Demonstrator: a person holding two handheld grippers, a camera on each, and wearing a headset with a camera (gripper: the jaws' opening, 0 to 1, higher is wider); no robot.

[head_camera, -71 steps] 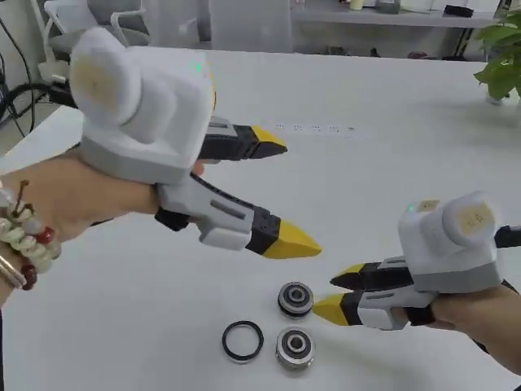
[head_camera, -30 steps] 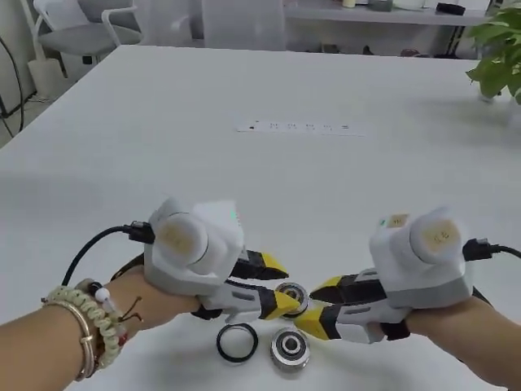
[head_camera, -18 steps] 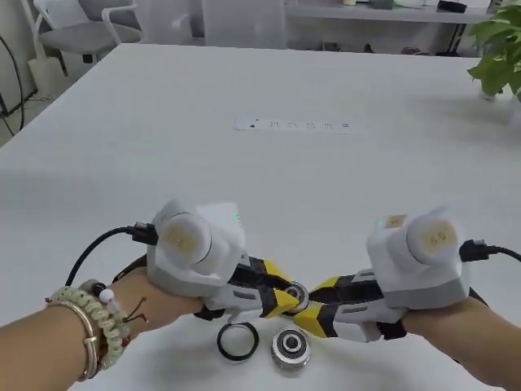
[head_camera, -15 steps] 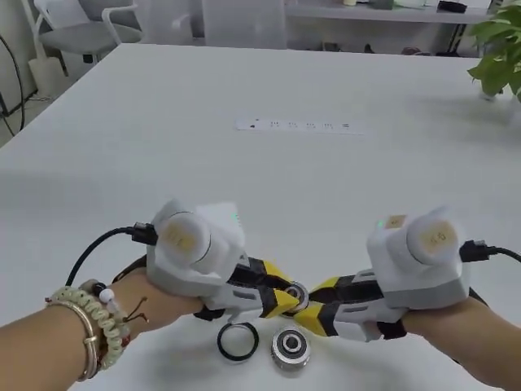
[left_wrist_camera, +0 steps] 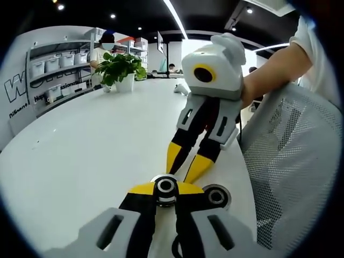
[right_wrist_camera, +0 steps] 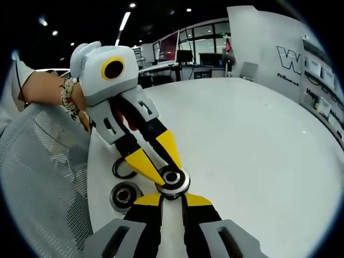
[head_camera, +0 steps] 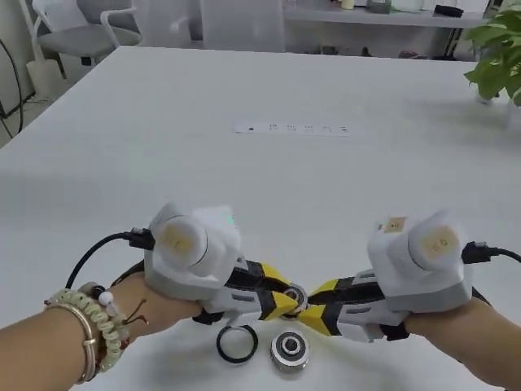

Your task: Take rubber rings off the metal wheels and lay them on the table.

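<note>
Gripping far wheel (head_camera: 295, 293): left gripper (head_camera: 282, 295) clamps it, right gripper (head_camera: 313, 303) nips its rim. One rubber ring (head_camera: 237, 344) freed; near wheel (head_camera: 291, 348) waits.

The left claw (head_camera: 286, 298) and right claw (head_camera: 316, 308) are white and grey, with black jaws tipped yellow. The wheel (head_camera: 294, 293) is silver, its hub seemingly dark. Near it, the other wheel (head_camera: 290, 348) is silver and the ring (head_camera: 238, 343) black. The desk (head_camera: 244, 179) is white.
</note>
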